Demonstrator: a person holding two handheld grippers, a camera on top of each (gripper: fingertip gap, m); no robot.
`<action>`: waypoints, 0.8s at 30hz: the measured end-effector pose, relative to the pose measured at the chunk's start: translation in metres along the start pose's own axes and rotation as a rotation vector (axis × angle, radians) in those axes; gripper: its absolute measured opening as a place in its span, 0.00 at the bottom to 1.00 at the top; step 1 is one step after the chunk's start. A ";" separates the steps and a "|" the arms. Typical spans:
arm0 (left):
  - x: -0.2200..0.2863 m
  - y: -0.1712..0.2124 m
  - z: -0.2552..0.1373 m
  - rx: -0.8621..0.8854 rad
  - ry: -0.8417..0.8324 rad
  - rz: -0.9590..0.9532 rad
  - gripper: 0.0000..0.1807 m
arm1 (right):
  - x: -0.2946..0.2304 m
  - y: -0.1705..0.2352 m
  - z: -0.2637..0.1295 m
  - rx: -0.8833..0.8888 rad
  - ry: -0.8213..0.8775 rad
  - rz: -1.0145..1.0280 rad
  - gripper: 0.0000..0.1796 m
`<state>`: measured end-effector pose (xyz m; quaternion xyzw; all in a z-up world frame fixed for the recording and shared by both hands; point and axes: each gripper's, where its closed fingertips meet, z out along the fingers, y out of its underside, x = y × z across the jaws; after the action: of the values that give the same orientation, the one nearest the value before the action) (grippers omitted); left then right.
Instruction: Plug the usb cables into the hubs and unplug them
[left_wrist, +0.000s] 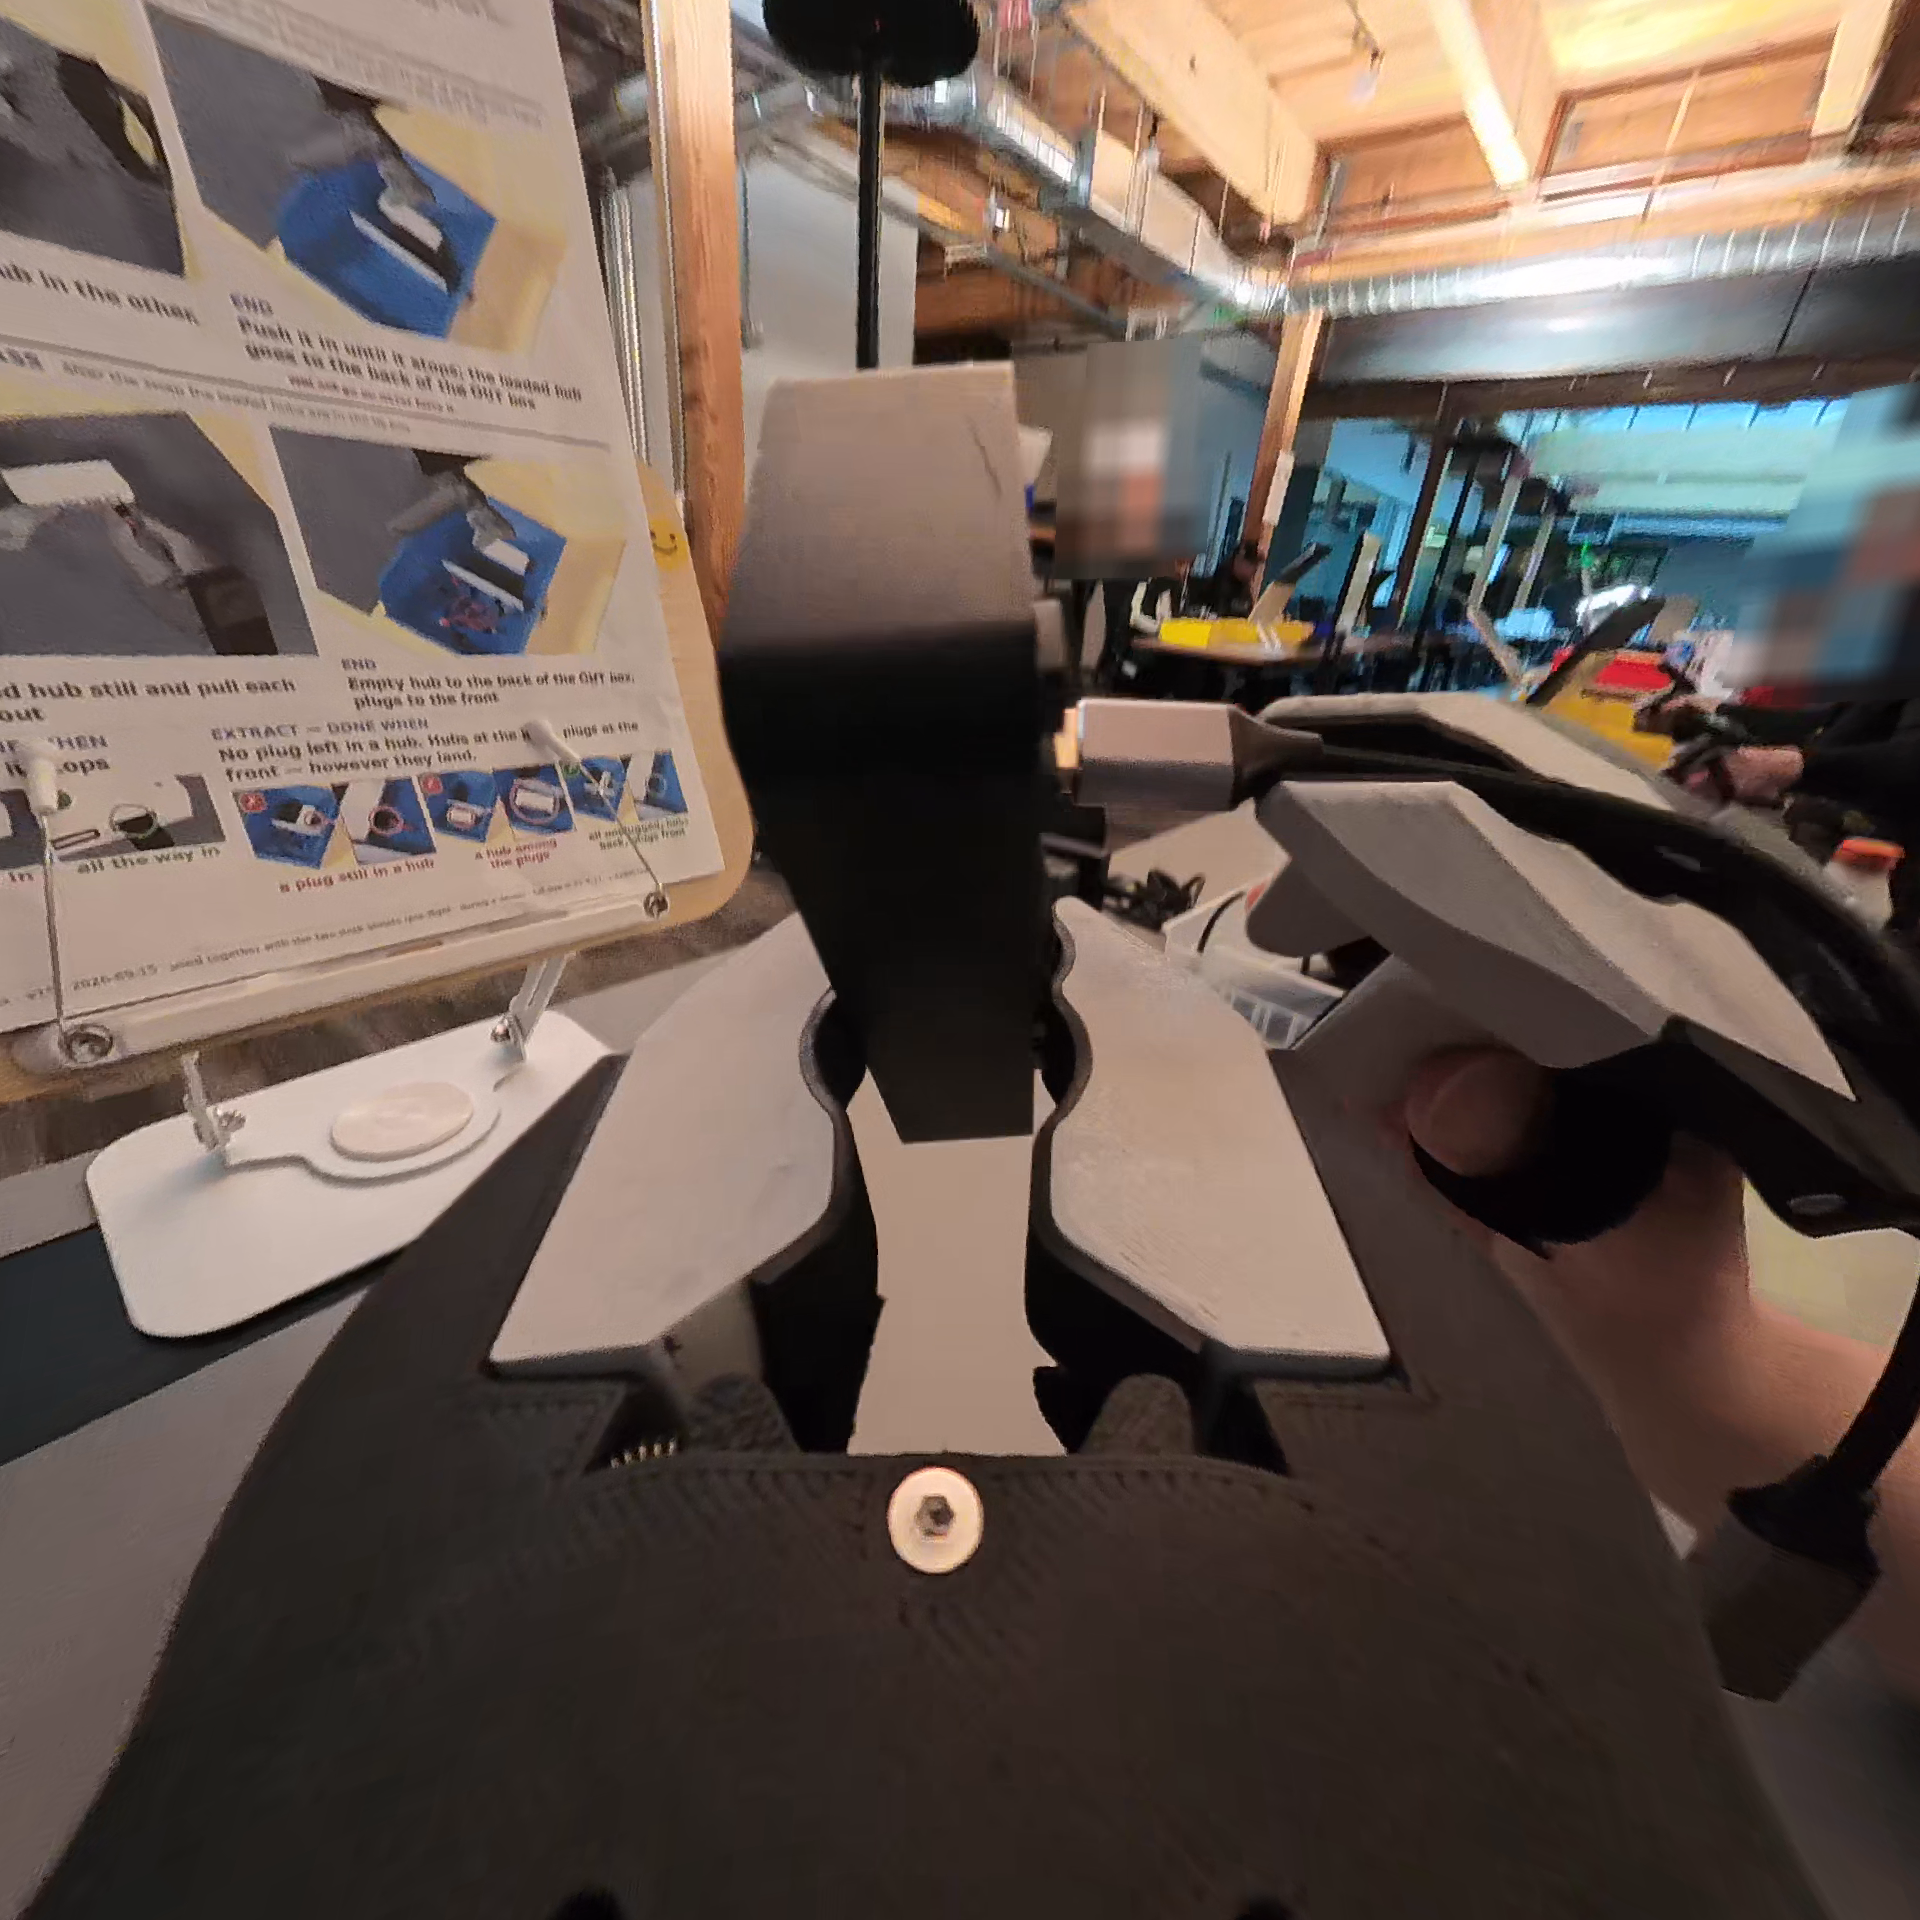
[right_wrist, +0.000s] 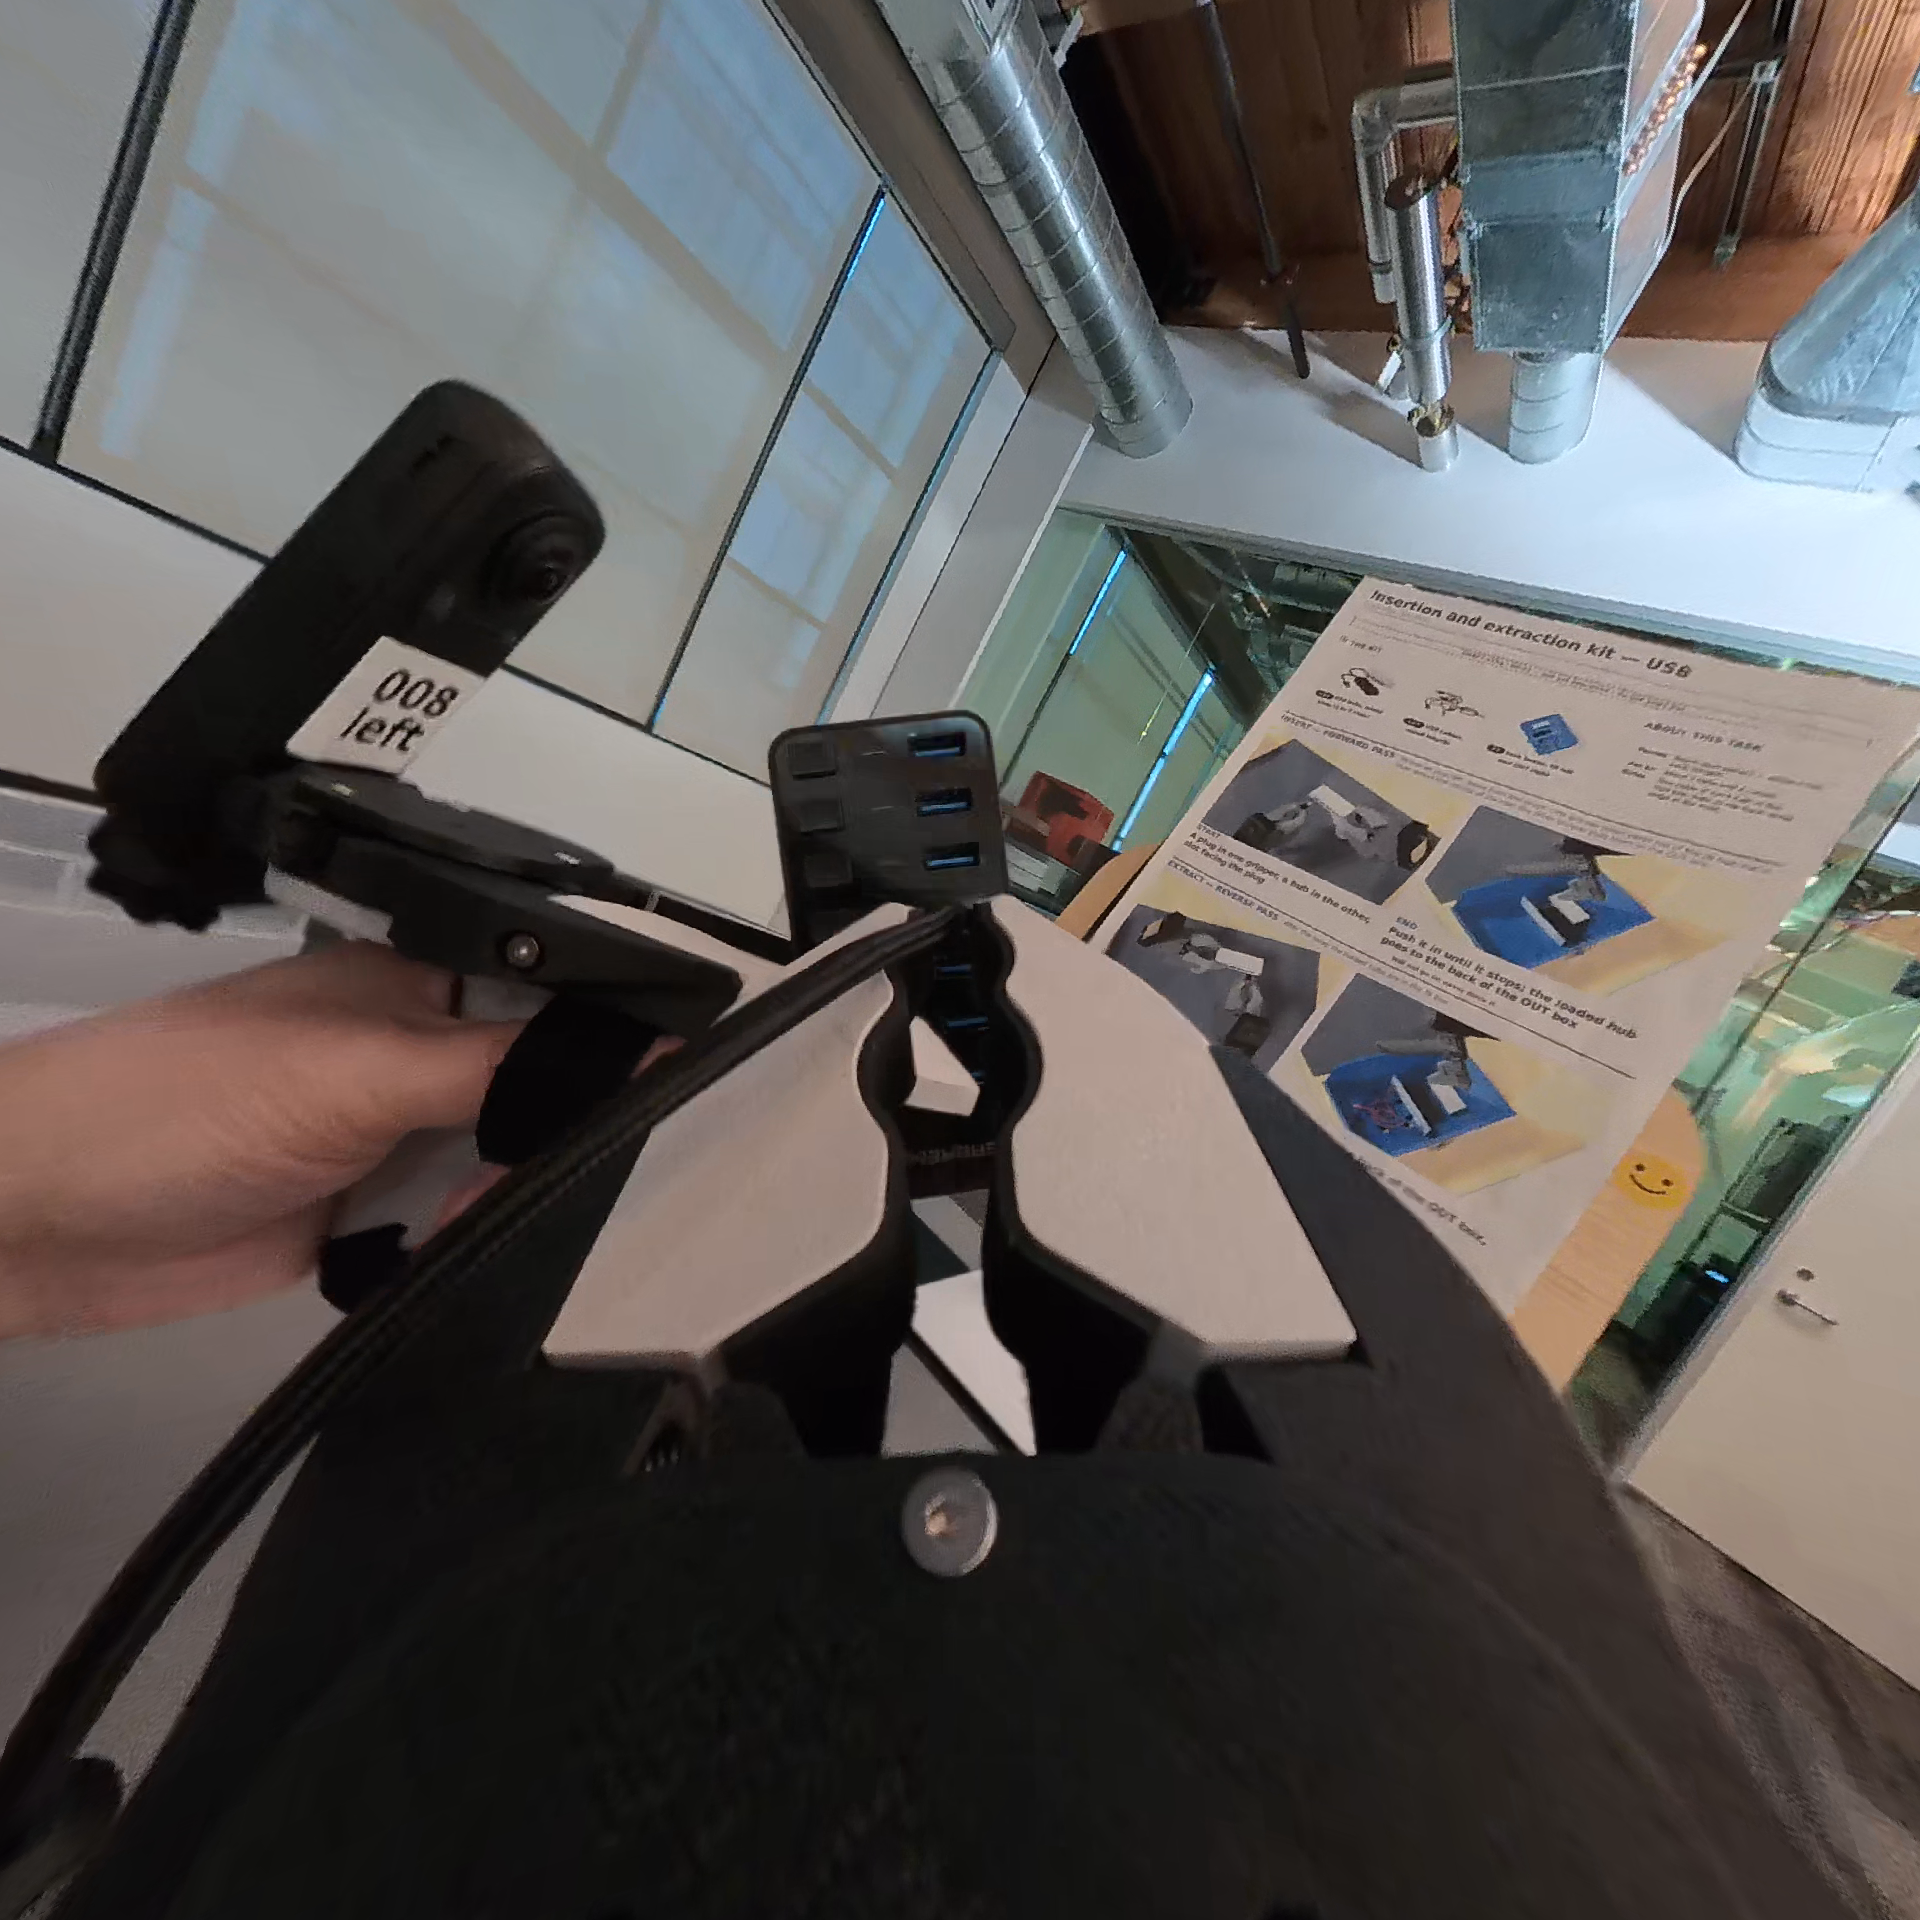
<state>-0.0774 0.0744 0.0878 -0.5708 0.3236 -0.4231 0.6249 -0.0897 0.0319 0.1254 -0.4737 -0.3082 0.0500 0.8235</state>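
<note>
My left gripper (left_wrist: 940, 982) is shut on a black USB hub (left_wrist: 883, 675) and holds it upright, its back toward the left wrist view. My right gripper (left_wrist: 1262, 767) comes in from the right, shut on a USB plug (left_wrist: 1143, 753). The plug's silver tip meets the hub's right face; I cannot tell how deep it sits. In the right wrist view the hub (right_wrist: 888, 810) shows several blue ports above my right gripper (right_wrist: 951, 935). Black cables (right_wrist: 623, 1101) run from the fingertips down to the left. The plug is hidden between the fingers there.
An instruction sheet on a wooden board (left_wrist: 312, 520) stands at the left on a white base (left_wrist: 312, 1174); it also shows in the right wrist view (right_wrist: 1507, 883). A hand (right_wrist: 208, 1122) holds the left gripper, whose camera (right_wrist: 416, 582) is above it. Work tables (left_wrist: 1247, 639) stand far behind. Spacing between my two grippers at the tips: around 6 cm.
</note>
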 end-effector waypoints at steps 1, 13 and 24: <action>0.002 -0.002 -0.001 0.020 0.012 -0.007 0.16 | 0.001 -0.001 0.000 0.005 -0.007 0.020 0.05; 0.005 -0.016 -0.011 -0.012 -0.037 0.271 0.15 | 0.002 -0.011 -0.005 0.074 -0.122 0.171 0.05; 0.010 -0.020 -0.013 -0.026 -0.094 0.380 0.15 | 0.002 -0.013 -0.004 0.076 -0.131 0.155 0.05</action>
<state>-0.0883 0.0602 0.1065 -0.5266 0.4013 -0.2662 0.7005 -0.0886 0.0219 0.1353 -0.4604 -0.3217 0.1559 0.8126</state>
